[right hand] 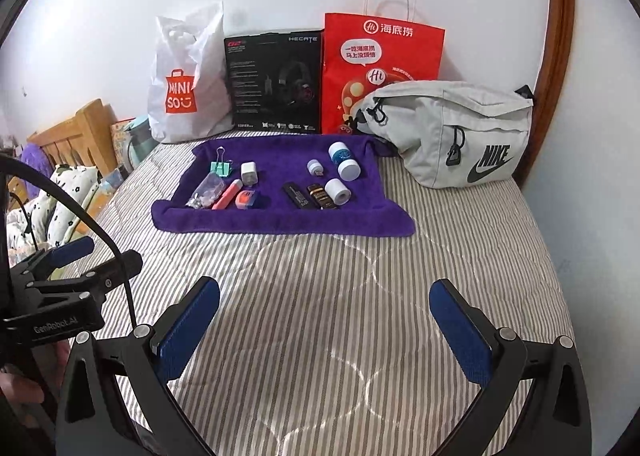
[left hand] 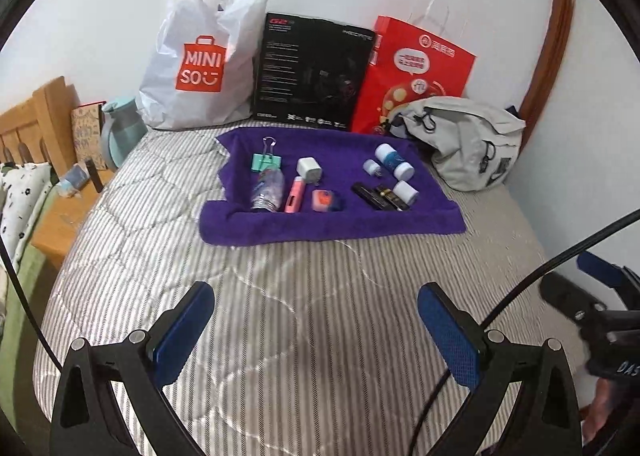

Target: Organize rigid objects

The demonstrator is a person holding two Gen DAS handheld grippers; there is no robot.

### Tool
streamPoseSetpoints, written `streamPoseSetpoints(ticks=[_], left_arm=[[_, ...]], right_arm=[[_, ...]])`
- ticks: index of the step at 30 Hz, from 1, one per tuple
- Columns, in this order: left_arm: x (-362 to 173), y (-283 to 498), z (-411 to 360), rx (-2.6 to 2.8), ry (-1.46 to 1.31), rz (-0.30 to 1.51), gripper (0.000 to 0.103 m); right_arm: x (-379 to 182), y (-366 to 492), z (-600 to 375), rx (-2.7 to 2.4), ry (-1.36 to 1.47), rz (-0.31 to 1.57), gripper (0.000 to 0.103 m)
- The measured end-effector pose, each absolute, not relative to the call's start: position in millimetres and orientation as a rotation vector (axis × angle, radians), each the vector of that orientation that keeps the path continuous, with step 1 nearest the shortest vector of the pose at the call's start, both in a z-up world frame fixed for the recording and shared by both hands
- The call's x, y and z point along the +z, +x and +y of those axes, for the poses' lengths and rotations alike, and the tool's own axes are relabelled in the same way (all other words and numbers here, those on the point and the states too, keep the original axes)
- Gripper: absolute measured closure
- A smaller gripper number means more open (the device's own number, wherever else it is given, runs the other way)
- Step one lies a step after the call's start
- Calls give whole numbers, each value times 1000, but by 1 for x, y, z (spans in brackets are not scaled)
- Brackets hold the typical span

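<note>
Lying with its long axis toward the wall, pink tube (right hand: 227, 195); both tongs (left hand: 316, 330) (right hand: 325, 326) gape wide, empty.

Against the wall you can read "MINI SO" in white on the orange square of the white plastic bag (right hand: 186, 84). The black box (right hand: 276, 82) beside it carries "HECATE" at its top right and "G2" at its top left. The red paper bag (right hand: 380, 68) shows "Hi" with 海底捞. The grey waist bag (right hand: 460, 132) says "NIKE". Your left hand-held gripper (right hand: 92, 256) body reads "GenRobot.AI".
</note>
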State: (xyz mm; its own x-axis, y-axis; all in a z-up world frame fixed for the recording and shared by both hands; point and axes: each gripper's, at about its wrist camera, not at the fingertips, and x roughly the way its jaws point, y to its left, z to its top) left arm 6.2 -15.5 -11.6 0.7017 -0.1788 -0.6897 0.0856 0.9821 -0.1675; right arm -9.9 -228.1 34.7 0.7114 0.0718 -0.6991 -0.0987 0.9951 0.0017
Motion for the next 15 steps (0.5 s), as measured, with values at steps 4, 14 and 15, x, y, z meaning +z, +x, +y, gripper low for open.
streamPoseSetpoints(ticks=[4, 14, 15], left_arm=[[-6, -2, -20, -127, -89, 766, 0], [1, -10, -3, -66, -130, 744, 0], [1, -11, -1, -59, -133, 744, 0]], right_arm=[[28, -11, -225, 97, -50, 796, 0], [21, -19, -217, 110, -52, 812, 0], [20, -18, -218, 109, -50, 818, 0]])
